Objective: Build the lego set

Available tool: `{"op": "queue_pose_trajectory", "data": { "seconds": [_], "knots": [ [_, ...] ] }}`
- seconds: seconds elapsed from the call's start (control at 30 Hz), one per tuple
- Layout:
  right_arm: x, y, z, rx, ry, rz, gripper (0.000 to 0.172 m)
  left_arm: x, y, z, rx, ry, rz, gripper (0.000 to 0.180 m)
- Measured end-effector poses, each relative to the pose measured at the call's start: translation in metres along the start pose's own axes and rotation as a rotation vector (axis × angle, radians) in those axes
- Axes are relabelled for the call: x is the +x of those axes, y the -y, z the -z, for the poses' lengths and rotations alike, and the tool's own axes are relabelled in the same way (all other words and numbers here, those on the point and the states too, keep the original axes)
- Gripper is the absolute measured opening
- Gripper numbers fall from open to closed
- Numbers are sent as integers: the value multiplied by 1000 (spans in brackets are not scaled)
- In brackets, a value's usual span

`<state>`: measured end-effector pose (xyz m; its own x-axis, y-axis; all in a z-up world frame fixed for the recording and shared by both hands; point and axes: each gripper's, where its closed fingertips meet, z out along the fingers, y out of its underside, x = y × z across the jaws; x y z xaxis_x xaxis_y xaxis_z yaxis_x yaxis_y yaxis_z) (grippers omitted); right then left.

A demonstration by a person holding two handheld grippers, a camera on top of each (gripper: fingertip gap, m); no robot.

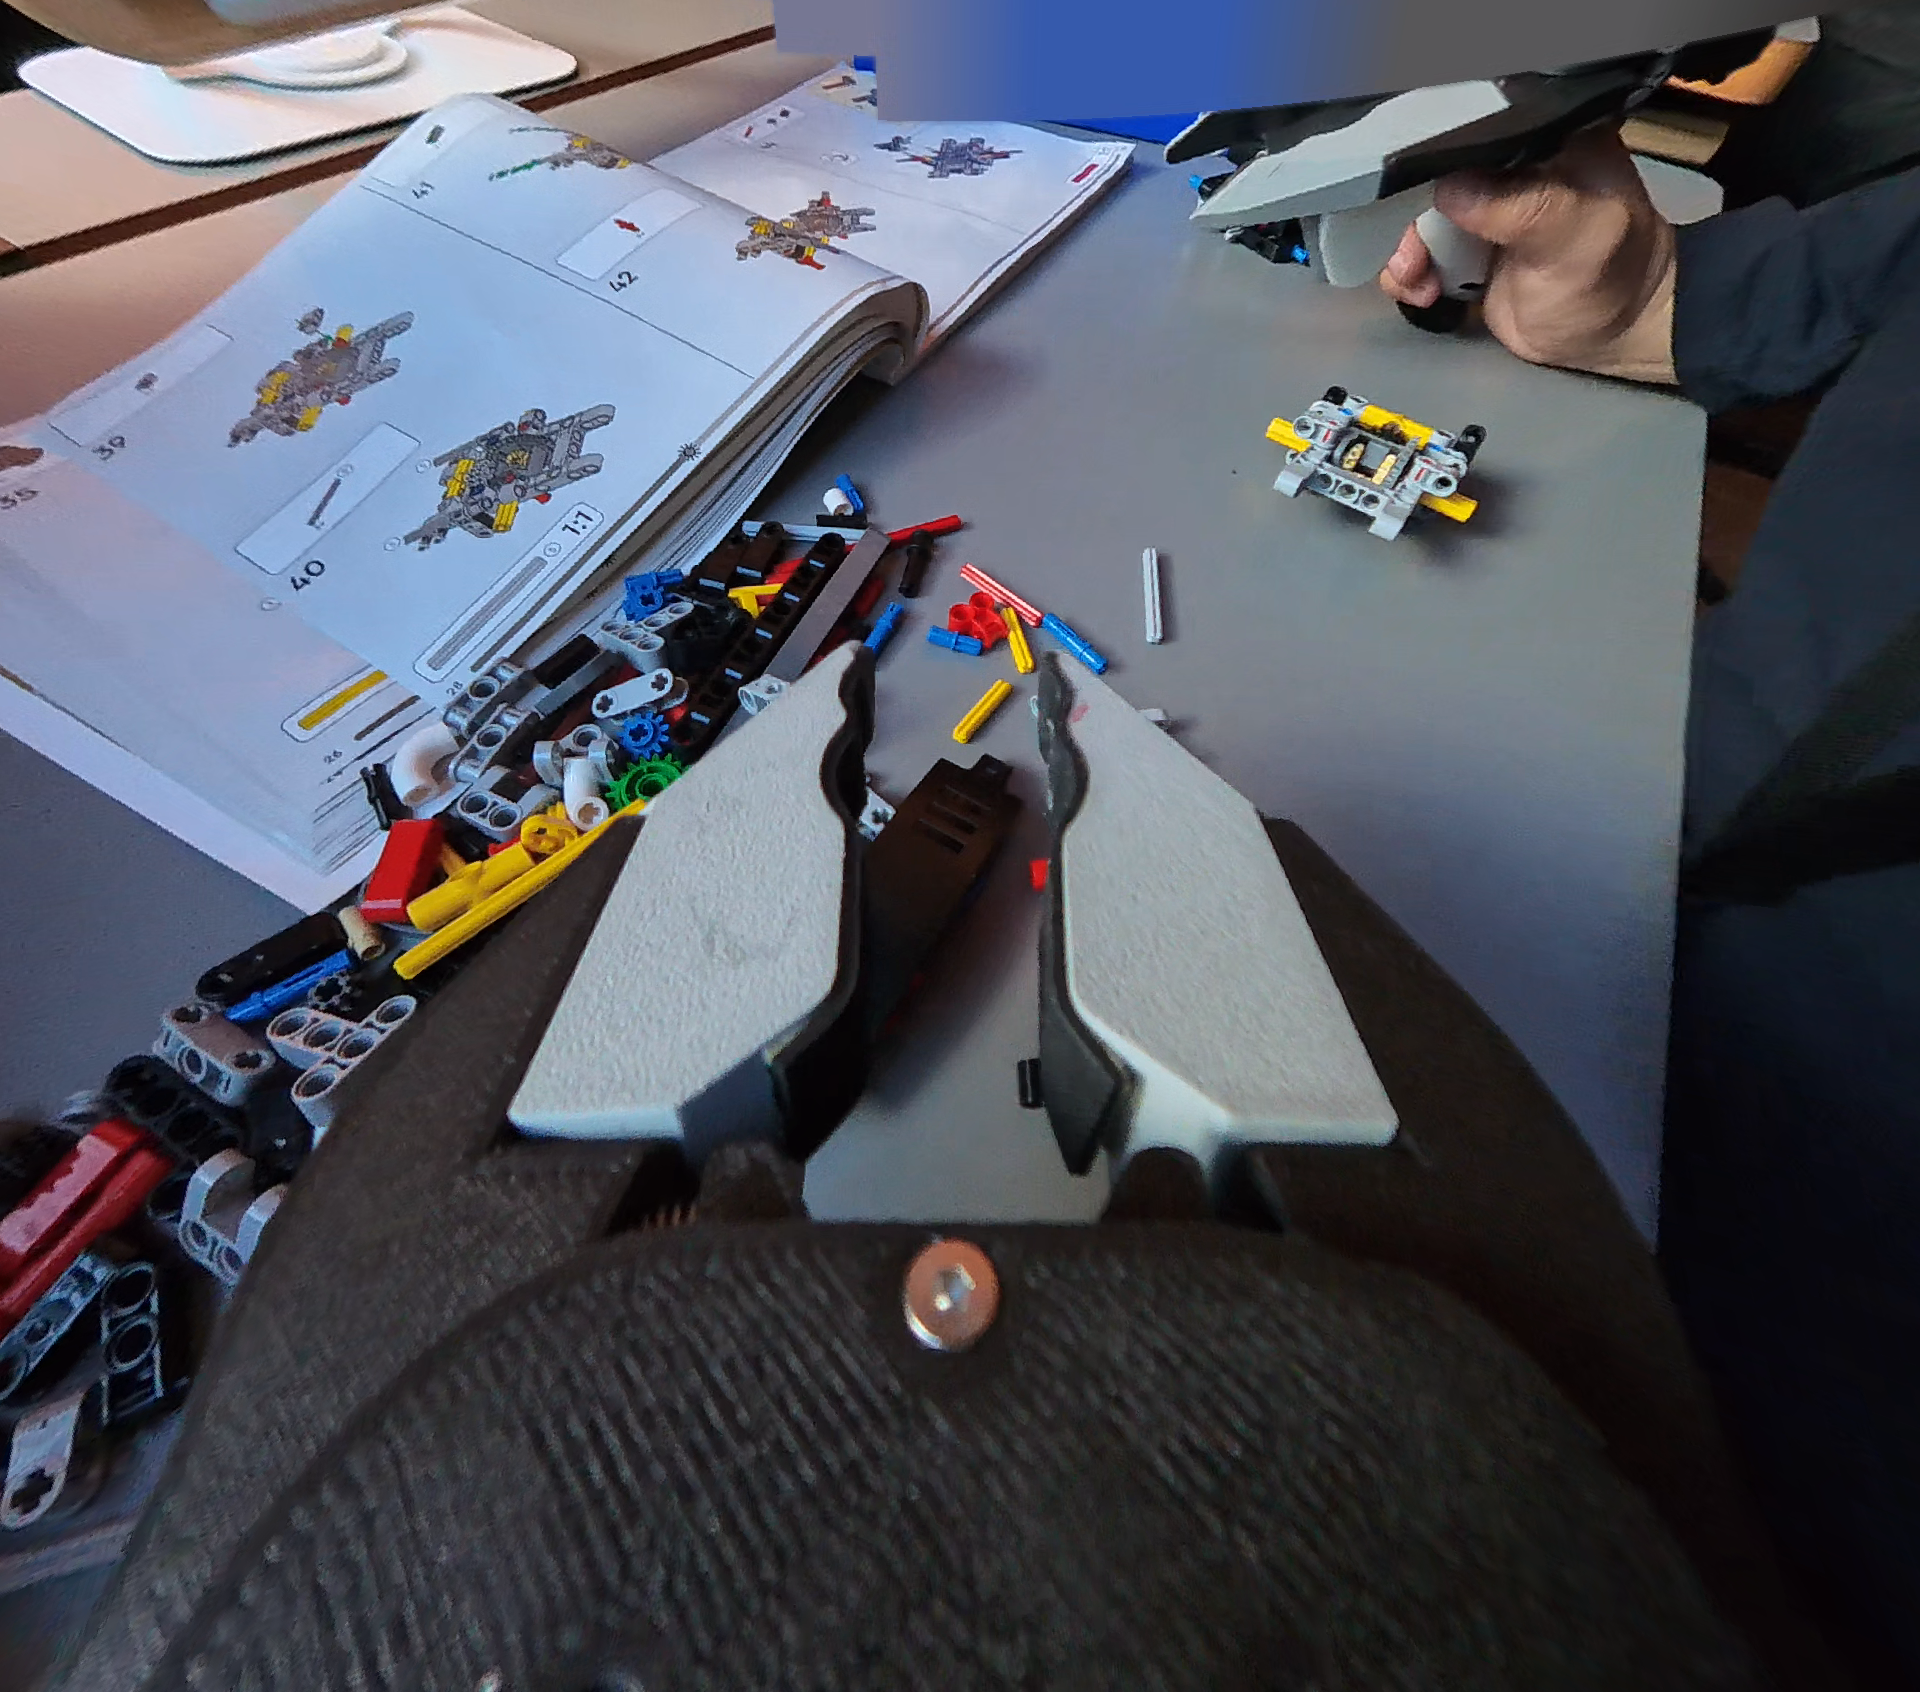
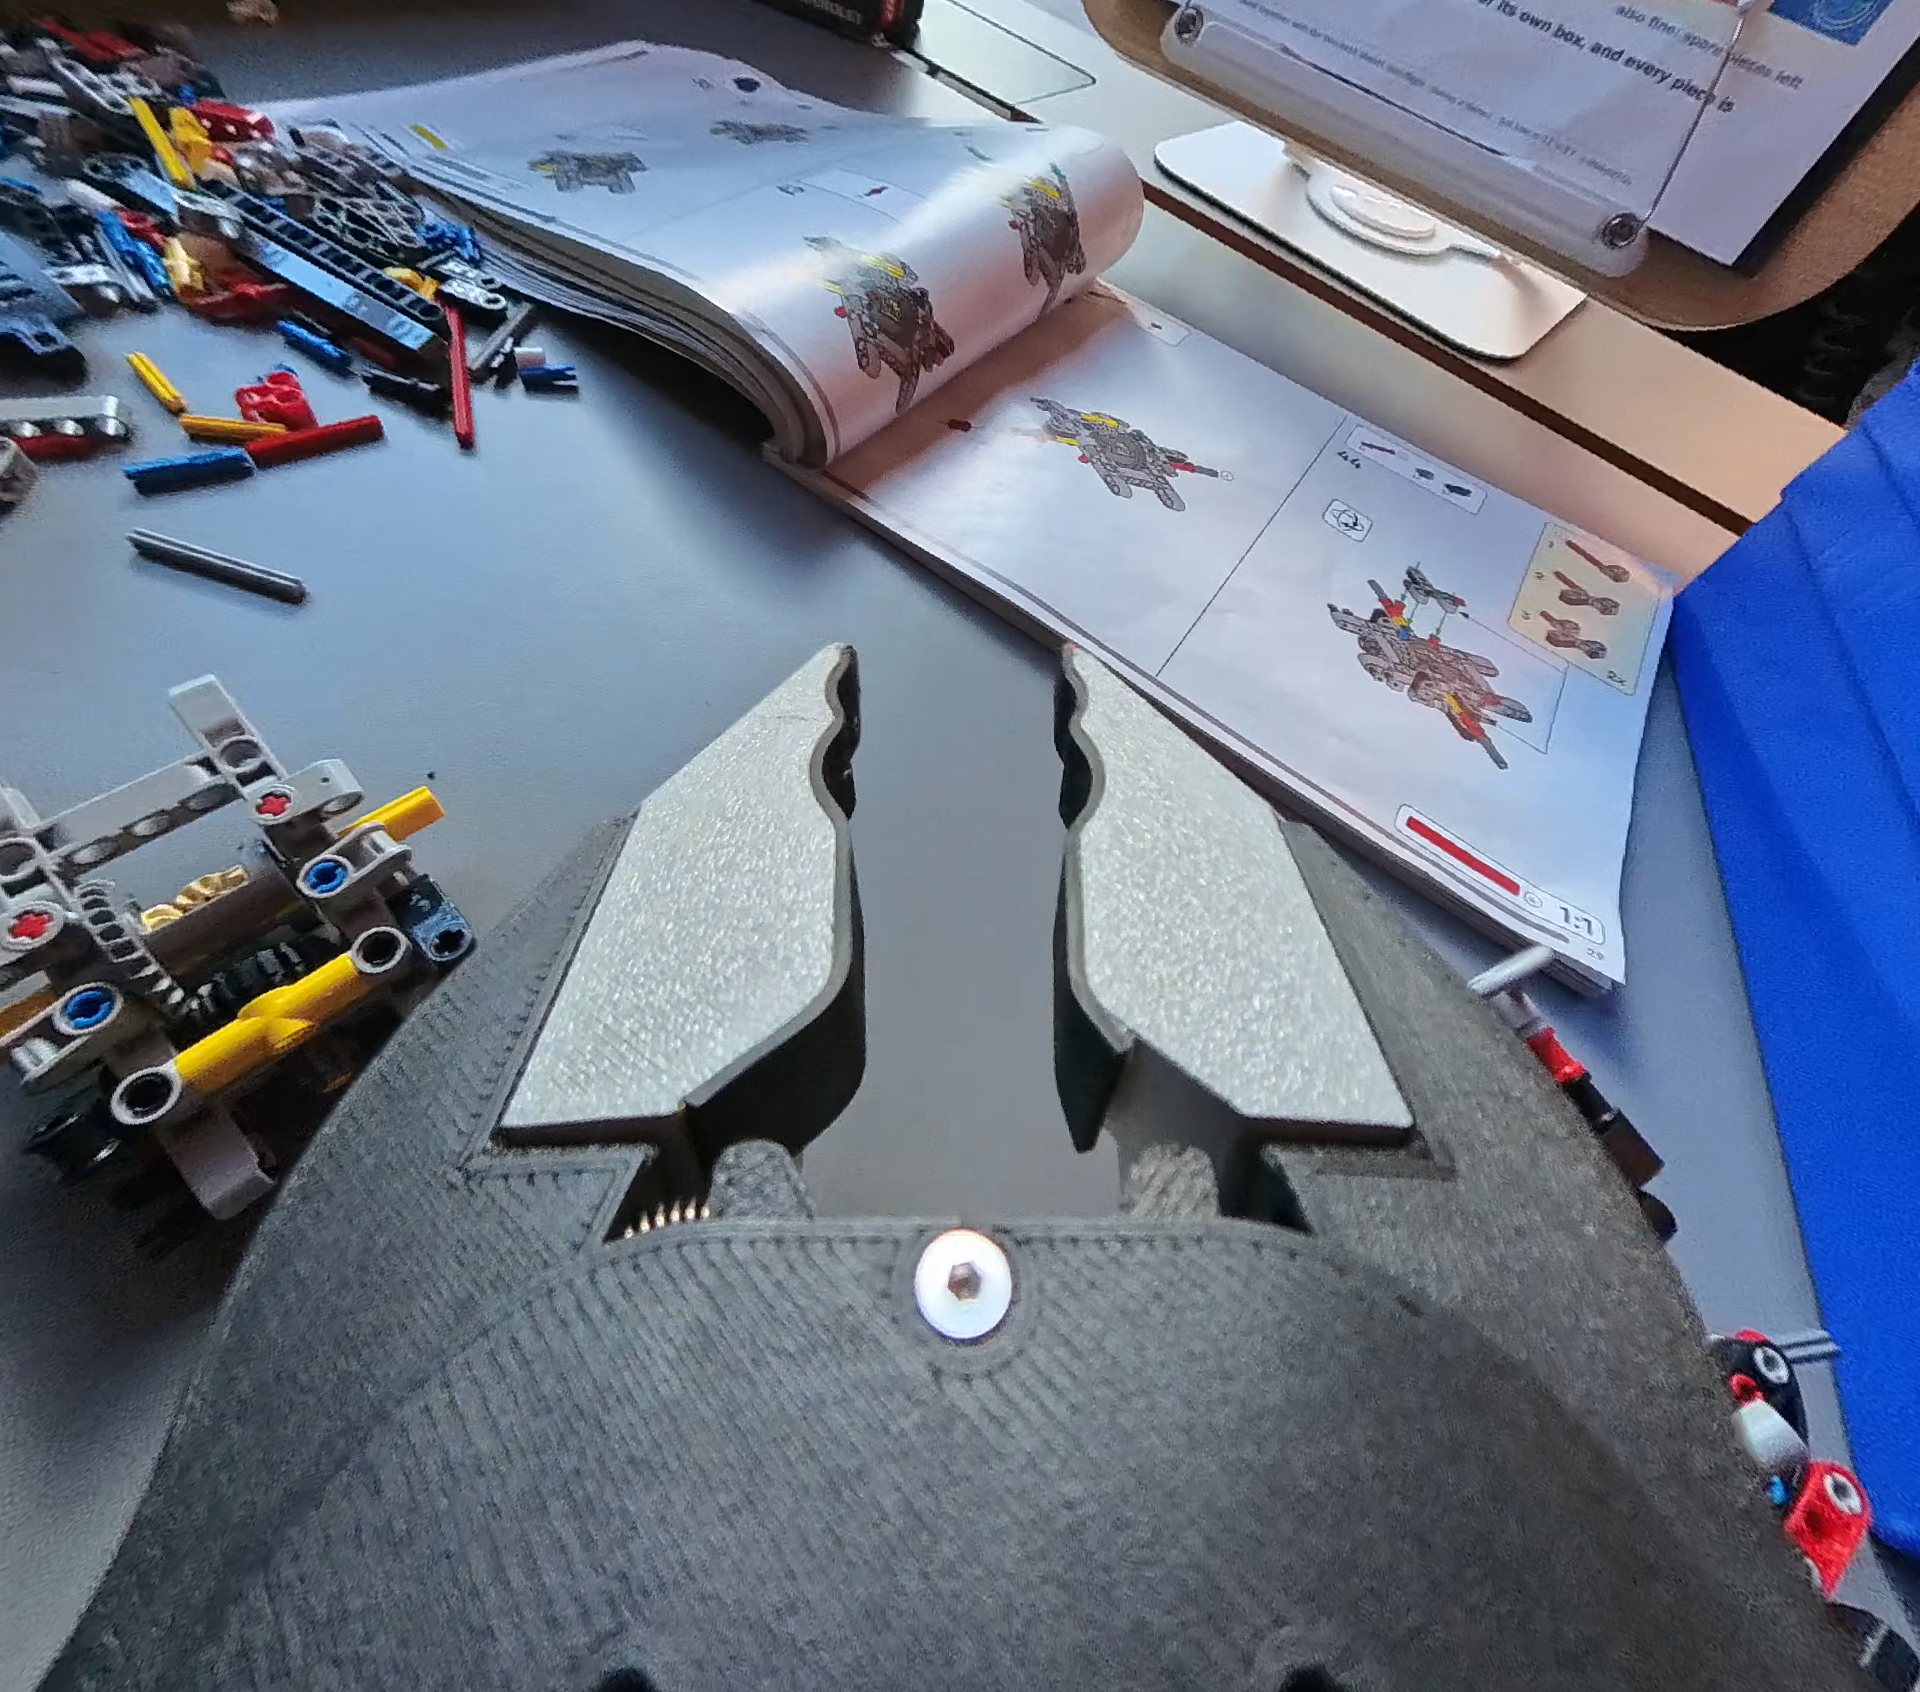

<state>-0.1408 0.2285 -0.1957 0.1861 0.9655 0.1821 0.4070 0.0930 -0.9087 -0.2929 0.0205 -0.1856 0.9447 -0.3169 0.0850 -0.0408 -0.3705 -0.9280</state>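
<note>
Left wrist view shows the left gripper [image 1: 951,686] low over the grey table [image 1: 1403,759], jaws apart with nothing pressed between them, a black slotted piece [image 1: 940,832] lying on the table beneath the gap and a short yellow pin [image 1: 981,710] just ahead, likely because it hangs at the edge of the heap of loose building pieces [image 1: 623,707]. Farther off stand the small grey-and-yellow assembly [image 1: 1371,463] alone and the open instruction booklet [image 1: 468,395]. Right wrist view has the right gripper [image 2: 956,707] released over bare table, that assembly beside its left finger and the booklet ahead.
</note>
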Motion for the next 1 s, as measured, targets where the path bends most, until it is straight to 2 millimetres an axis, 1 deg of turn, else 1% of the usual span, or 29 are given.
{"op": "queue_pose_trajectory", "data": {
  "seconds": [0.17,0.3,0.47,0.53,0.6,0.7,0.77,0.83,0.93,1.0],
  "knots": [
    [-3,-3,-4,-37,8,31,34,1,-1,-3,-14,-18,3,29],
    [-4,1,-1,-3,-12,58,26,-1,-1,-3,-10,-10,20,29],
    [-11,6,1,33,3,99,20,-13,5,1,37,6,83,31],
    [-12,9,3,56,7,95,21,-18,12,3,77,13,119,33],
    [-12,13,5,82,19,73,21,-19,23,4,91,12,119,38],
    [-9,16,9,115,32,22,26,-27,53,4,97,56,48,42],
    [-10,19,12,137,64,-13,26,-34,77,-4,97,51,3,43],
    [-13,21,16,154,104,-46,28,-41,92,-21,70,10,-14,46],
    [-24,20,25,163,167,-66,36,-58,99,-49,45,-37,-14,46],
    [-39,12,37,136,218,-44,48,-67,98,-61,45,-53,-28,44]
  ]
}}
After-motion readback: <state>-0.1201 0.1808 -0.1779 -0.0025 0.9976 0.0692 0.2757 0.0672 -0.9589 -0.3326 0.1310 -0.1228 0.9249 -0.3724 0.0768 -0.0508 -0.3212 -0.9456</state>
